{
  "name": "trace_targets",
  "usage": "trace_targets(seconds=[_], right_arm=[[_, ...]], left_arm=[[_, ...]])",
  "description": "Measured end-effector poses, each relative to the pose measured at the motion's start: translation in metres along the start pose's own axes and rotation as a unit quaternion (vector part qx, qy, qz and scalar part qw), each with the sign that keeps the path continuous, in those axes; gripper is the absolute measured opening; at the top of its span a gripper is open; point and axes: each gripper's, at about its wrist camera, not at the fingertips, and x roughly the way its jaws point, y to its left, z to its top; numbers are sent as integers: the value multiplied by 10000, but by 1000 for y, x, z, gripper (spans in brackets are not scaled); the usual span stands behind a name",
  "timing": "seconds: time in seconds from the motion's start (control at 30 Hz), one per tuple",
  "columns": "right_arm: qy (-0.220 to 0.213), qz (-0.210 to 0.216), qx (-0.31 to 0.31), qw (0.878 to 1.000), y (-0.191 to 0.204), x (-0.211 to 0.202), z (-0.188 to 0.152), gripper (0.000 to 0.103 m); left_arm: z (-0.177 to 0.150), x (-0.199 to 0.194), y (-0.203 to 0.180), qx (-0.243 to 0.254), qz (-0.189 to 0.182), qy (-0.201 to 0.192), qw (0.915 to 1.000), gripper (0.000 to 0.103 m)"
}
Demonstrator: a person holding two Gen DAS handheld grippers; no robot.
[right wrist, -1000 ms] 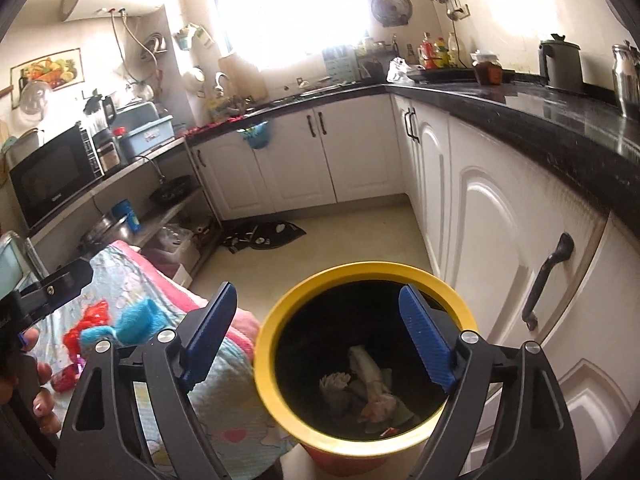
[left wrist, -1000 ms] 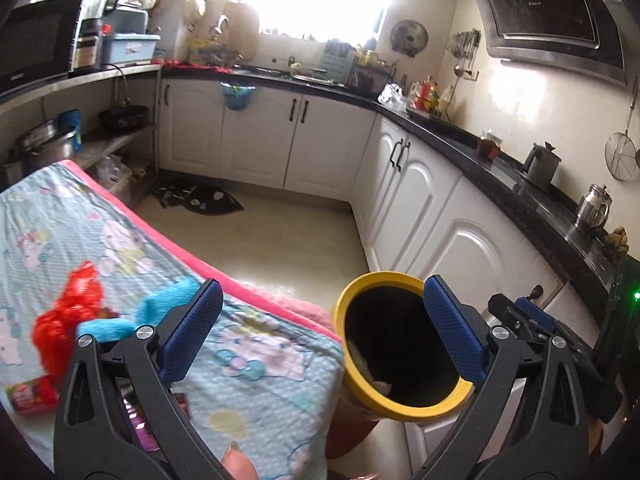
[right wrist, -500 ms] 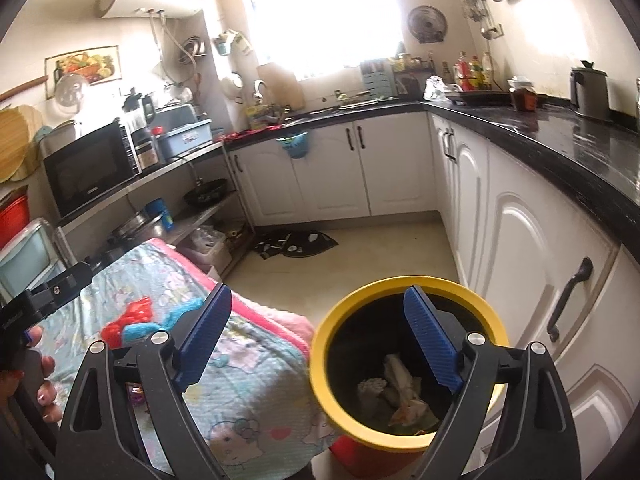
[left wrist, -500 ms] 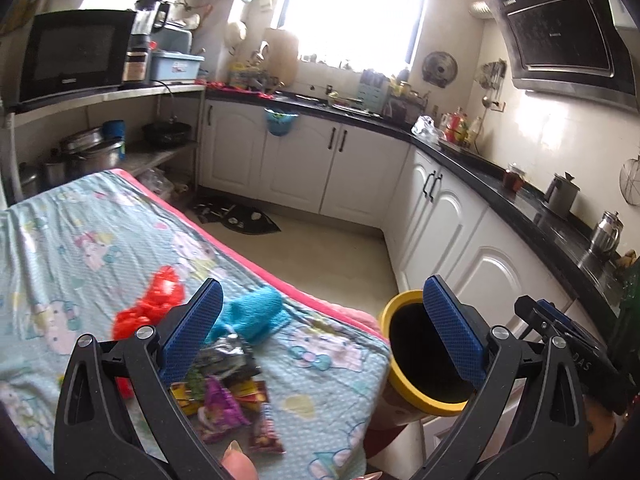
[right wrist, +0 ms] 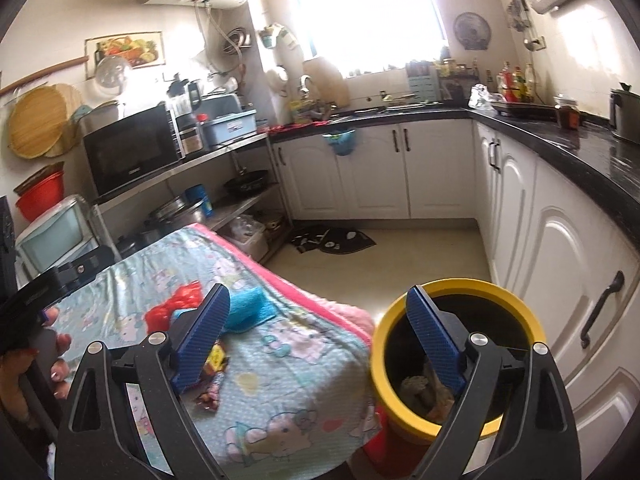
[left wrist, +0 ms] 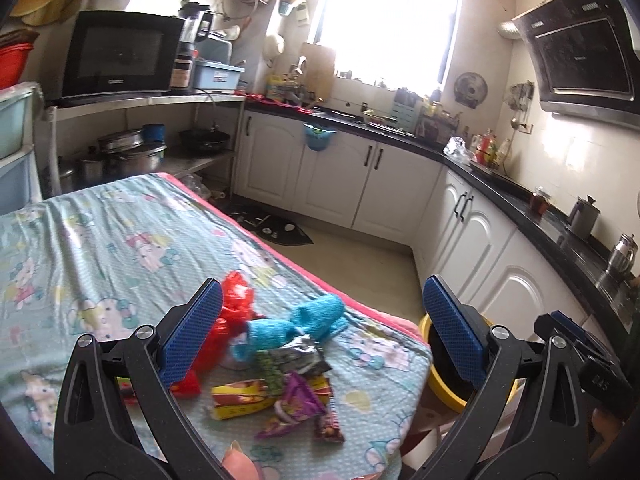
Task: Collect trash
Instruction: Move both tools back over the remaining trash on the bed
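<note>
- Trash lay in a loose heap near the close corner of the table (left wrist: 100,240), just in from its pink-trimmed edge: a red plastic bag (left wrist: 234,300), a blue cloth (left wrist: 304,320), a silver wrapper (left wrist: 304,354), a yellow packet (left wrist: 240,398), a purple wrapper (left wrist: 292,404) and a dark bar wrapper (left wrist: 330,424).
- Beyond that edge the pale floor (right wrist: 400,264) ran open toward the white cabinets (right wrist: 372,176), with only a dark mat (right wrist: 336,240) lying on it by the far units.
- The table wore a light blue cartoon-print cloth, and most of its far half was bare of litter.
- A black counter (right wrist: 580,156) wrapped the right wall and the back under a bright window (left wrist: 392,16); a microwave (left wrist: 120,56) sat on the steel shelf at the left with pots beneath.
- The yellow-rimmed bin (right wrist: 456,356) stood on the floor just off the table's corner, between table and cabinet doors, with crumpled paper already in the bottom.
- My left gripper (left wrist: 324,330) hung over the heap with its jaws spread wide and nothing between the blue pads; the red bag sat just behind the left pad.
- My right gripper (right wrist: 324,338) was likewise spread wide and empty, one pad over the table's corner, the other over the bin's mouth.
- My fingers (right wrist: 56,360) on the left tool's handle showed at the edge of the right view.
</note>
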Motion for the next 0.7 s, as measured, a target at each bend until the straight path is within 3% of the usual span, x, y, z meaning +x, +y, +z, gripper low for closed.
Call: trace_targets(seconds=[0.3, 0.7], right_arm=[[246, 426, -315, 9983, 40, 8, -8, 88], [883, 989, -748, 9884, 93, 40, -35, 88]], left_arm=[[2, -5, 39, -188, 357, -37, 9992, 92], [-13, 18, 88, -409, 725, 323, 9960, 92]])
